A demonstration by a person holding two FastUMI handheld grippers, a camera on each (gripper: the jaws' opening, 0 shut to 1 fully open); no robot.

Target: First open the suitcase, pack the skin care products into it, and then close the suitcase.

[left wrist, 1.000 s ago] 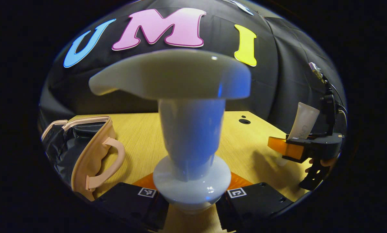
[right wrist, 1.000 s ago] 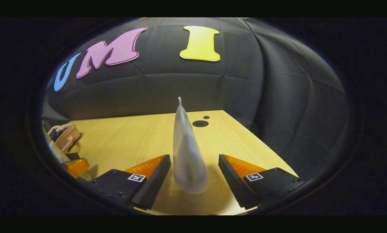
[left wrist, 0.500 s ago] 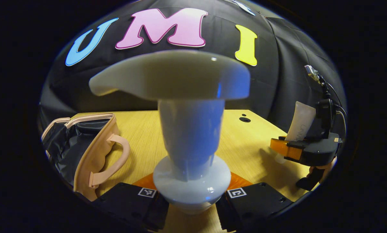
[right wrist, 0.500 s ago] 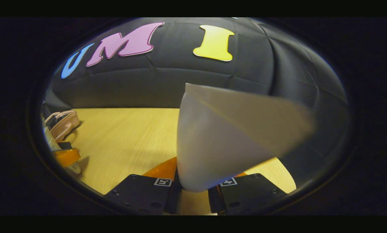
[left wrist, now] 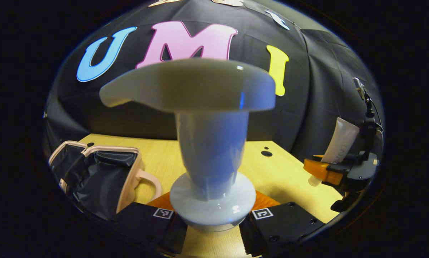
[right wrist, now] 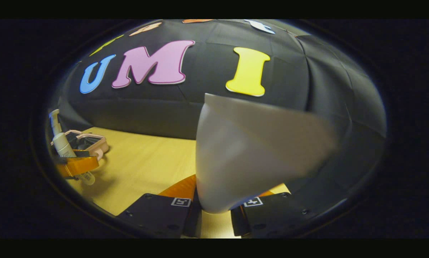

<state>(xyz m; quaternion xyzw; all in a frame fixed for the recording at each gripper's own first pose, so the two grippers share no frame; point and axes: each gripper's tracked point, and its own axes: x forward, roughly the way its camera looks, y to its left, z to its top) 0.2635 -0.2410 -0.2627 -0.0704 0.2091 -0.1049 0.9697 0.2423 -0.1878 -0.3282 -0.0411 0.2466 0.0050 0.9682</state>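
wooden table (left wrist: 271, 175), open suitcase (left wrist: 99, 175) on it

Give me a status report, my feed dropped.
Left gripper shut on pump bottle. Right gripper shut on tube. Both lifted off the table. Suitcase open, nothing blocking it.

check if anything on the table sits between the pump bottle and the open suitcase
Nothing visible does. The left gripper holds the pump bottle, and the suitcase lies open just beside it, with only bare table between them. The right gripper with its tube is off on the far side.
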